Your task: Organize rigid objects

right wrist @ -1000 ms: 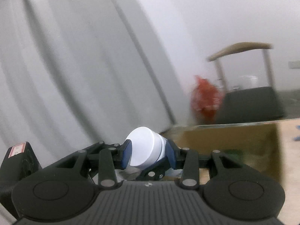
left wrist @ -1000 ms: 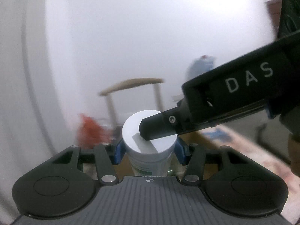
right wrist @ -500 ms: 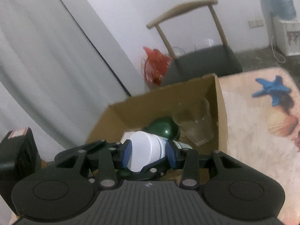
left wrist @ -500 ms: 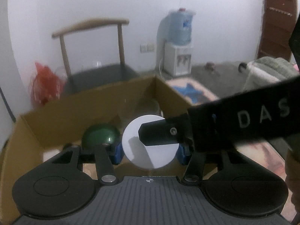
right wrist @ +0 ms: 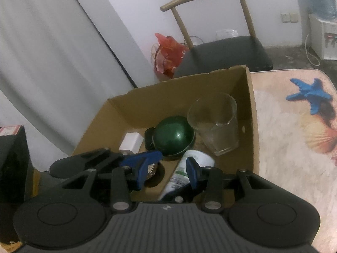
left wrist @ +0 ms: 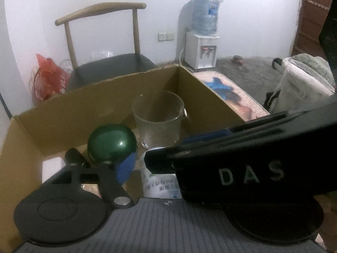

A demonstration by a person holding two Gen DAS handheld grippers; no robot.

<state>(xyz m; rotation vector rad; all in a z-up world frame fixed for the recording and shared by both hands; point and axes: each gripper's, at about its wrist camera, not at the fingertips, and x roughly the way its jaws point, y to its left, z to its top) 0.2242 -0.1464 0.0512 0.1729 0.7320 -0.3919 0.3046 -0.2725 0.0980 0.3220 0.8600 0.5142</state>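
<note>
Since the earlier frames both grippers have let go of the white bottle (right wrist: 190, 168), which now lies tilted inside the cardboard box (right wrist: 251, 113), its white cap toward the glass; before, both sets of pads clamped it above the box.

In the right wrist view, the box's left wall (right wrist: 90, 130) rises at centre left, with a pale curtain (right wrist: 42, 63) behind it. Along the frame's left edge stands a black block (right wrist: 12, 168). Inside the box, from left to right, lie a small white block (right wrist: 131, 142), a green ball (right wrist: 173, 136) touching a black item behind it, and a clear glass tumbler (right wrist: 214, 124) upright in the far right corner. The bottle sits lower centre, just below the ball and glass. Right of the box's right wall, the patterned mat (right wrist: 294, 147) offers open surface.

The right gripper (right wrist: 168, 171) is released, its blue pads spread wide, the right pad just beside the bottle. The left gripper (left wrist: 147, 166) is also spread; its right finger is hidden behind the other tool's black body in the left wrist view. A chair (right wrist: 223, 48) stands beyond the box.
</note>
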